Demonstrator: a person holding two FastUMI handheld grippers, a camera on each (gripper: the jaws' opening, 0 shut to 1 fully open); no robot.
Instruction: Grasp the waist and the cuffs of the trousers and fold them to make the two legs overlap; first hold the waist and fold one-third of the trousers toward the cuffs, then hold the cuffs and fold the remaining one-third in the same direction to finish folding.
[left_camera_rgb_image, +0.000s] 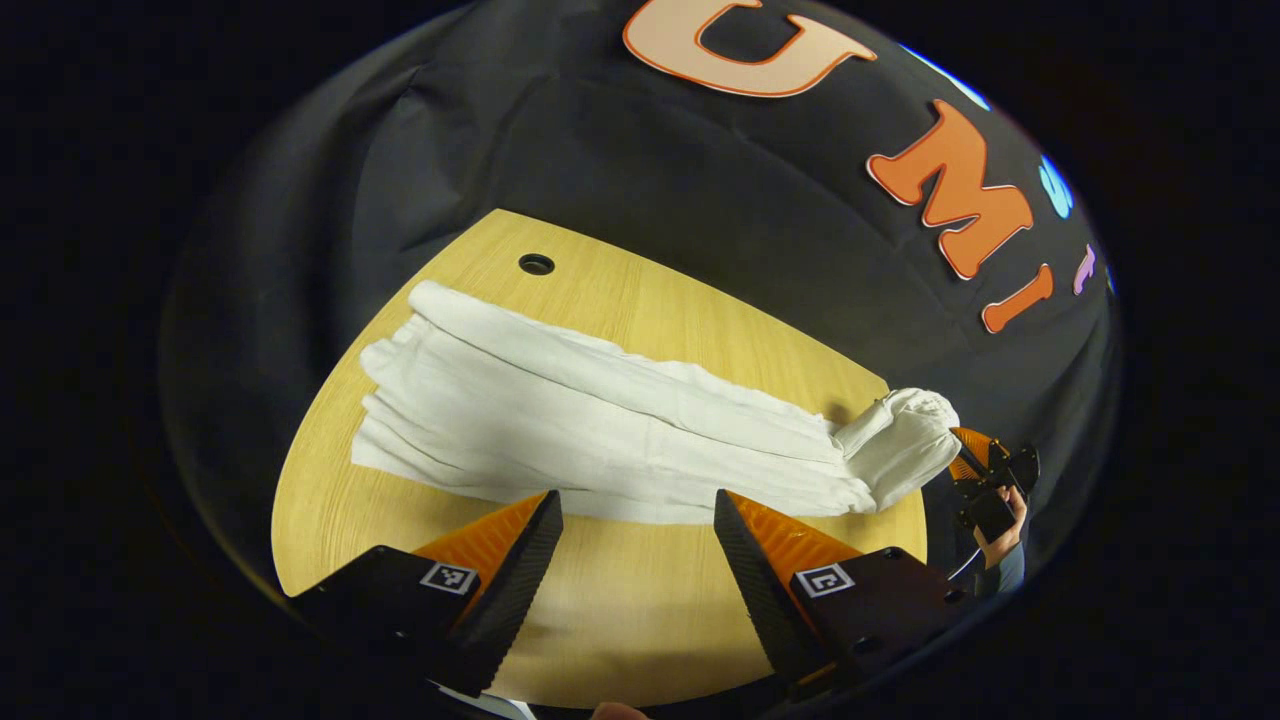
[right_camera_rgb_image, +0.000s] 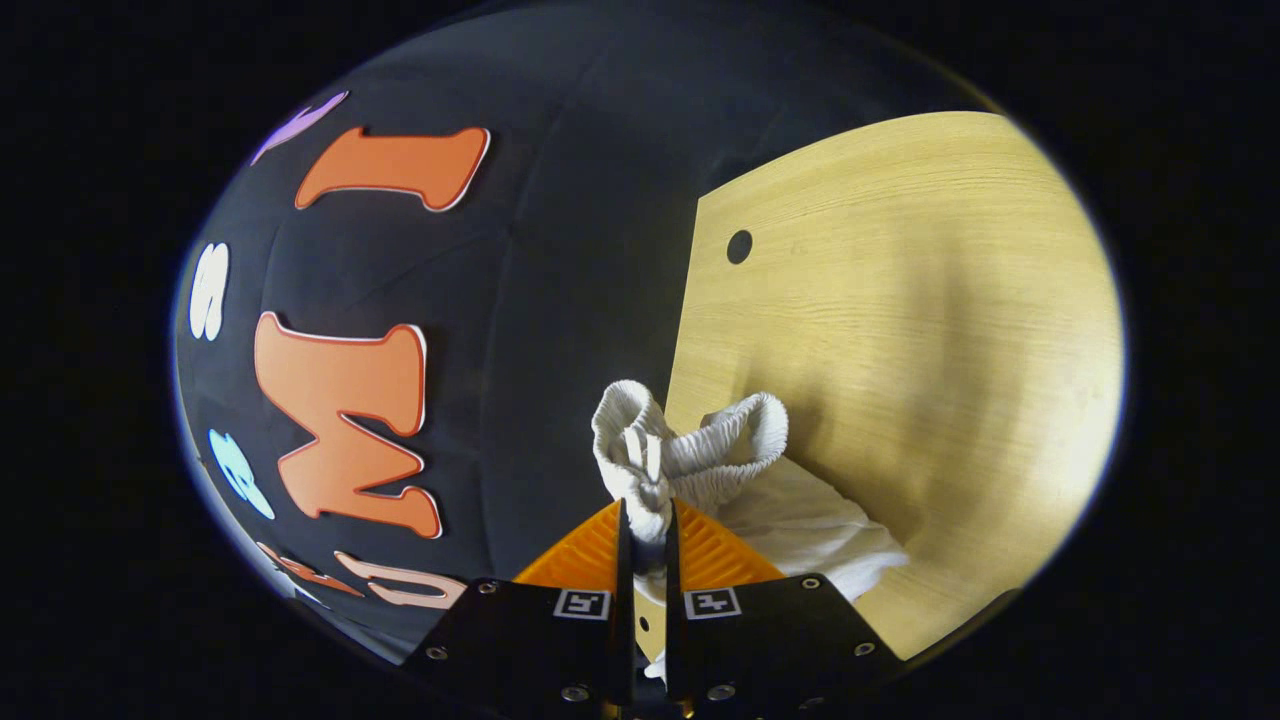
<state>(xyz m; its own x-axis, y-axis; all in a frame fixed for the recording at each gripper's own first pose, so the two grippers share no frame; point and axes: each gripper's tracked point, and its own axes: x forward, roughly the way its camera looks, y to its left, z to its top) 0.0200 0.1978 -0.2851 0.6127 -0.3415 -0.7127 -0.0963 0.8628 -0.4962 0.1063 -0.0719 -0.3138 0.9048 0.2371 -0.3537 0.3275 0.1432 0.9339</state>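
Legs already overlap on the table (left_camera_rgb_image: 620, 620); right gripper (right_camera_rgb_image: 645, 530) pinches the waist (right_camera_rgb_image: 640, 450) between its fingers, left gripper (left_camera_rgb_image: 635, 540) gapes just short of the trousers (left_camera_rgb_image: 600, 430), both thirds unfolded.

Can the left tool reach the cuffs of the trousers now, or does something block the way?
Probably yes. The left tool is open over bare table, and the cuffs lie flat with nothing on them. The right tool grips the waist at the far end.

- Trousers (left_camera_rgb_image: 600, 440): one white pair.
- Claws: two, the left claw (left_camera_rgb_image: 637, 545) and the right claw (right_camera_rgb_image: 645, 545).
- Surface (left_camera_rgb_image: 620, 610): one, wooden.
- Round hole (left_camera_rgb_image: 536, 264) in the surface: one.
- Hand (left_camera_rgb_image: 1003, 540): one.
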